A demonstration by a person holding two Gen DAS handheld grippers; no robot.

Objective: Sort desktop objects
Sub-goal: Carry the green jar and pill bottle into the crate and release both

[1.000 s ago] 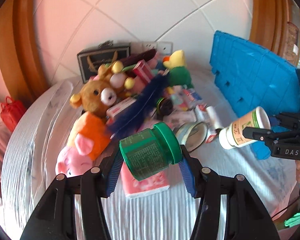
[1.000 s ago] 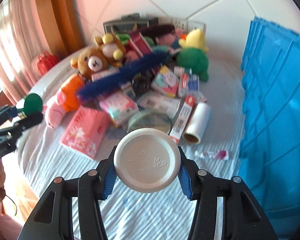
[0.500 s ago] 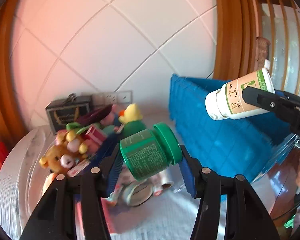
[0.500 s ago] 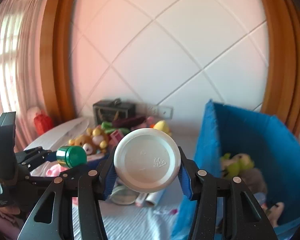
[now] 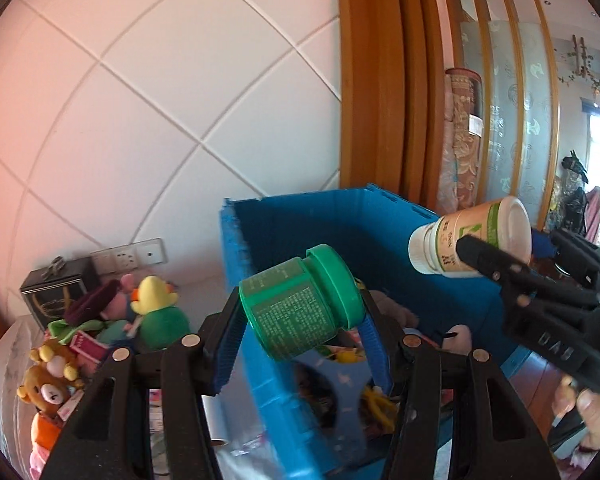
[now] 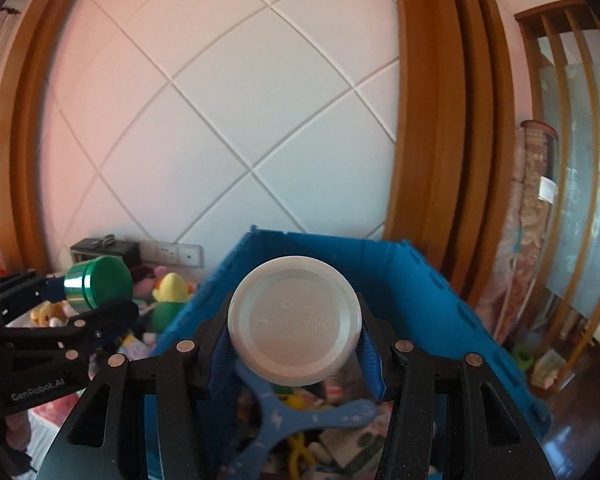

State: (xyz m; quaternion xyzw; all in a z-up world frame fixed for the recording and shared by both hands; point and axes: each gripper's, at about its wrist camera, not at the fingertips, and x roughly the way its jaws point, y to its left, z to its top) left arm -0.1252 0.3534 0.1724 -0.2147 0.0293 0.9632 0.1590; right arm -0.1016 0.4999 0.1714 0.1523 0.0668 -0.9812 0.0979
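Both grippers hang in the air over the blue crate [image 5: 384,220], each with a bottle in its grip. The left gripper [image 5: 300,320] has its blue pads clamped on a green bottle [image 5: 296,308], which lies tilted between them with its green cap toward the upper right and its printed label facing the camera. From the right wrist view the same bottle shows off to the left, cap end first, held level with the crate's near corner.

The right gripper [image 6: 294,330] is clamped on a white bottle [image 6: 294,320] — from its own camera only the round pale bottom shows, filling the gap between the two pads. From the left wrist view that bottle sits high on the right, above the crate's far side, lying nearly flat with its white cap pointing left and a green and beige label around it. Part of a hand [image 5: 588,404] shows below that gripper's black frame.

Inside the crate there are soft toys and small packets, with a blue three-armed toy [image 6: 300,412] lying on top; the rest is too jumbled to name. To the left of the crate, on the white cloth, sit a teddy bear [image 5: 46,388], a yellow and green plush [image 5: 158,308] and a dark box [image 5: 58,296] against the tiled wall.
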